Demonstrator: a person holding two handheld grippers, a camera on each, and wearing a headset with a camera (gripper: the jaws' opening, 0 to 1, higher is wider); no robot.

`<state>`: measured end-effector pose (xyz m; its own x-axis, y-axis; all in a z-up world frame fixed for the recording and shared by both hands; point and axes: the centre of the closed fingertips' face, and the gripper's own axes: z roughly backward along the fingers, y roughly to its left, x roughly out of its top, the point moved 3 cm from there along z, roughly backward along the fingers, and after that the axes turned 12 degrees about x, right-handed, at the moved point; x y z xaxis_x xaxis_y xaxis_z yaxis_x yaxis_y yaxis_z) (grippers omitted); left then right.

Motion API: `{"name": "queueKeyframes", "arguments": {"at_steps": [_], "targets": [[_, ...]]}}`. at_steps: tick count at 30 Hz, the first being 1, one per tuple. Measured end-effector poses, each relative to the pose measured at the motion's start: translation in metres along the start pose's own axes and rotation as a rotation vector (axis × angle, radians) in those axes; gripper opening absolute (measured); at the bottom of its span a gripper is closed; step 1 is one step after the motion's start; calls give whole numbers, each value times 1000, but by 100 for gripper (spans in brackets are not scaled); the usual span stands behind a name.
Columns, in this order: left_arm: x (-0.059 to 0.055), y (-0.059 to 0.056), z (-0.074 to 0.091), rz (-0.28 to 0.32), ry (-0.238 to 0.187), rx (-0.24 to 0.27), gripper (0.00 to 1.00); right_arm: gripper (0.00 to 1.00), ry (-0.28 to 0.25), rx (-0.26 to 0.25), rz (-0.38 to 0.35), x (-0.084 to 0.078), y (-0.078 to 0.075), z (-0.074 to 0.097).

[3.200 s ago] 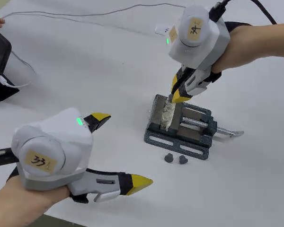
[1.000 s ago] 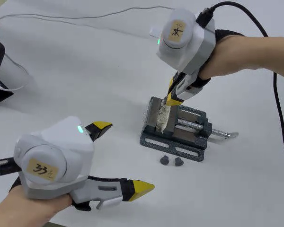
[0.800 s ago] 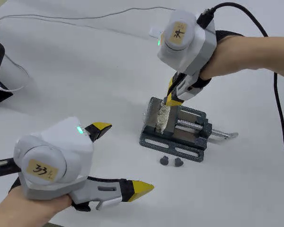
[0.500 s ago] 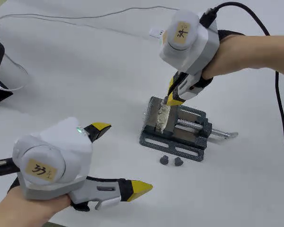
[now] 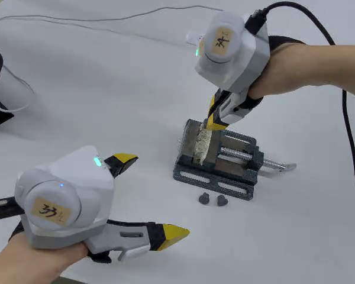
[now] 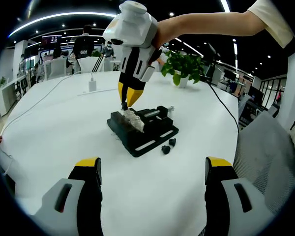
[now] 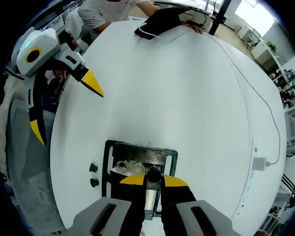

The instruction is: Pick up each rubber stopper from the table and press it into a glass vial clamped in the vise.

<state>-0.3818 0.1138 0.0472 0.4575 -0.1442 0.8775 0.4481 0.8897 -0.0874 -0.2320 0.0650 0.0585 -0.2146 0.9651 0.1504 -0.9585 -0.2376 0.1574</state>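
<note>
My right gripper (image 5: 213,123) pinched one stopper (image 7: 154,175) over the vials (image 5: 201,142) in the vise (image 5: 220,171). Two stoppers (image 5: 205,199) lay beside its base. My left gripper (image 5: 152,195) was spread wide.

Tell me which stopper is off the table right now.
The stopper pinched in the right gripper, above the vise. The other two stoppers lie loose on the table beside it.
</note>
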Motion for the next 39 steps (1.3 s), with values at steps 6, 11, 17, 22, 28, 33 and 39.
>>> {"name": "queueKeyframes", "arguments": {"at_steps": [6, 11, 17, 22, 28, 33, 39], "targets": [[2, 0, 0, 13, -10, -1, 86, 6, 9, -3, -5, -1, -1, 1], [2, 0, 0, 13, -10, -3, 85, 6, 15, -2, -17, -1, -2, 0], [0, 0, 1, 17, -8, -1, 85, 6, 35, -7, -20, 2, -2, -2], [-1, 0, 0, 18, -7, -2, 85, 5, 35, -13, -80, 2, -2, -1], [0, -2, -2, 19, -9, -8, 85, 5, 2, -34, -199, 1, -2, -1], [1, -2, -3, 17, -9, -11, 85, 5, -21, -42, -239, 0, -3, -1], [1, -2, -2, 17, -8, -11, 85, 6, -24, -35, -194, 0, -1, -2]]}}
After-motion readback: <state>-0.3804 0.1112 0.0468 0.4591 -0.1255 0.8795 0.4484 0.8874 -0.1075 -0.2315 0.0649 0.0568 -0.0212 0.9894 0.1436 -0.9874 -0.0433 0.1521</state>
